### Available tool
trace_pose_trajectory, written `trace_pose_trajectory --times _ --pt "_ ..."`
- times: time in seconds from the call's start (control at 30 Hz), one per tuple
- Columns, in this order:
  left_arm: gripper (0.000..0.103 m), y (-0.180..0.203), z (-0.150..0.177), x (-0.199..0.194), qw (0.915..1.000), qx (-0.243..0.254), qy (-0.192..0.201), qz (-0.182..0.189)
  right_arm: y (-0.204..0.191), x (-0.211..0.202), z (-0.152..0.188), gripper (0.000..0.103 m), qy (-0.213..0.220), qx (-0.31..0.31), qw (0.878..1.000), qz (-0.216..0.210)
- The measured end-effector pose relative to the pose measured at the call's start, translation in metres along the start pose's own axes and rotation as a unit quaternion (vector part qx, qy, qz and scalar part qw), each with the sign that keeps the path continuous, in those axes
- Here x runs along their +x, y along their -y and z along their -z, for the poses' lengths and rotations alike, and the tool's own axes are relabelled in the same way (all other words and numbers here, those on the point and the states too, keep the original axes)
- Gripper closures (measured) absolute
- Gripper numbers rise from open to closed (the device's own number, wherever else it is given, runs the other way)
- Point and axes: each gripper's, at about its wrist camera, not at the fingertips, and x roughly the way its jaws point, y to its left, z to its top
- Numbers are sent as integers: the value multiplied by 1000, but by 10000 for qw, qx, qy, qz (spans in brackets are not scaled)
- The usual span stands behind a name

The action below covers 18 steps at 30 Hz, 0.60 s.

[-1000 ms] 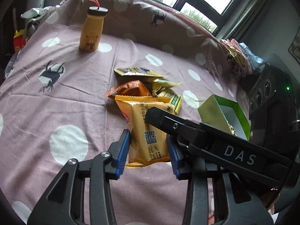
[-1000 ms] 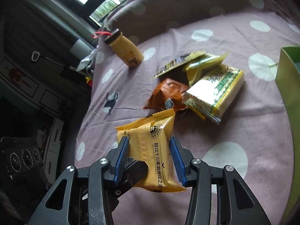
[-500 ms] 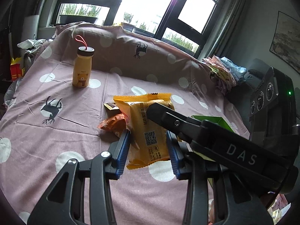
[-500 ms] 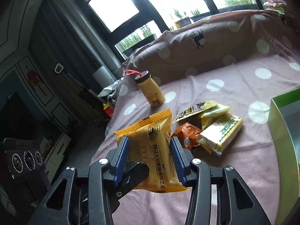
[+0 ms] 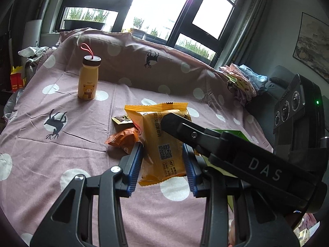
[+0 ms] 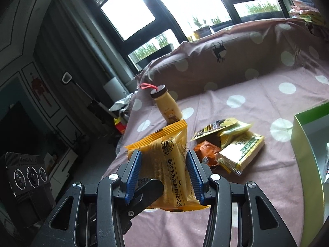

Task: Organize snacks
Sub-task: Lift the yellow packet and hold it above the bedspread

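the bottle (image 5: 87,79), yellow with a bear print, a dark cap and a red loop, stands upright at the far left of the dotted cloth (image 5: 51,154), well apart from the other items. nearer the middle, a small pile of snacks lies flat on the cloth: an orange packet (image 5: 123,140) with a dark-ended packet (image 5: 121,120) just behind it; from the right wrist camera a pale yellow packet (image 6: 234,127) and a green-and-white wafer pack (image 6: 242,150) show in the same pile, touching one another. the yellow snack bag (image 5: 162,144) is raised above the cloth, in front of the pile. the left gripper (image 5: 163,164) has its blue pads on both sides of the bag's lower half, narrowly set and holding it. the right gripper (image 6: 163,177) is likewise closed onto the same bag (image 6: 164,160), crossing it from the opposite side. the green box (image 6: 306,144) sits at the far right, open, beside the pile.
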Motion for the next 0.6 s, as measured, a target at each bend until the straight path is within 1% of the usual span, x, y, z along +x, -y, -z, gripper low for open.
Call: trace_pose_trajectory --times 0.6 --pt "65 5 0 -8 9997 1 176 165 -4 -13 -5 55 191 -113 9997 73"
